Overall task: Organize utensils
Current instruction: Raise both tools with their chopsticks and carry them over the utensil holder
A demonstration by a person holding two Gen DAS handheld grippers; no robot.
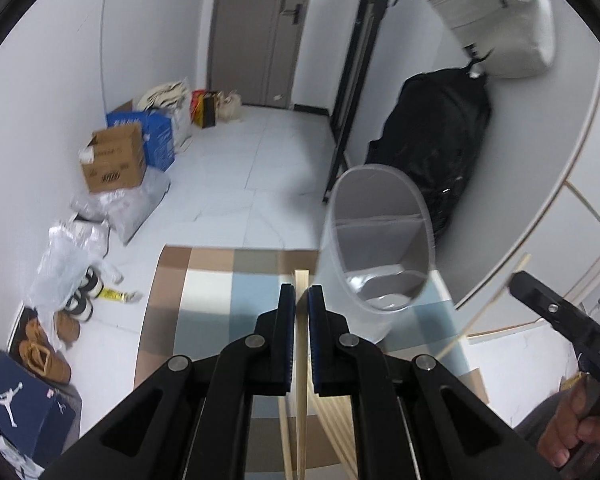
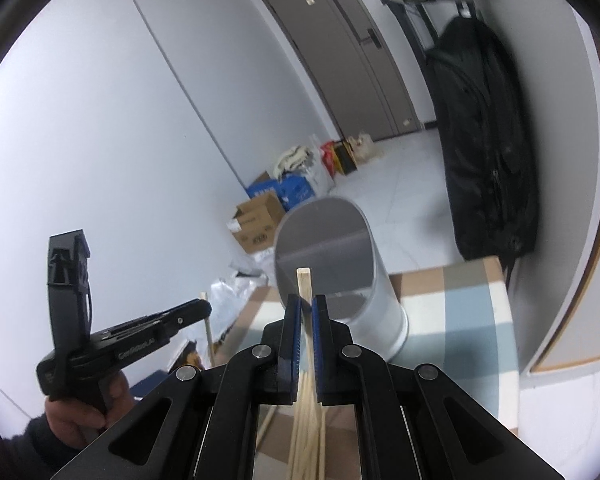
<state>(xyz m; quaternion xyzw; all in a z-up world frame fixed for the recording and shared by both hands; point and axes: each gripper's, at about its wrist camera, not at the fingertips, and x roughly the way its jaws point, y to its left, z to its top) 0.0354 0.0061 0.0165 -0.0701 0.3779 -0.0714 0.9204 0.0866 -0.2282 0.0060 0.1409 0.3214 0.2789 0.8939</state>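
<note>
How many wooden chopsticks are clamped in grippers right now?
2: one pale wooden chopstick in the left gripper, one in the right gripper. More lie loose below, uncountable.

This is a home, at the entry hall of a flat. A grey door with a lever handle closes the far end of a white tiled floor. Along the left wall sit a brown carton, a blue carton, plastic bags and cloth bags, the sort of clutter left by a front door. Shoes and sneakers lie beside a blue shoebox. A black garment bag and a pale backpack hang by the right wall. In front stands a table under a checked cloth.
</note>
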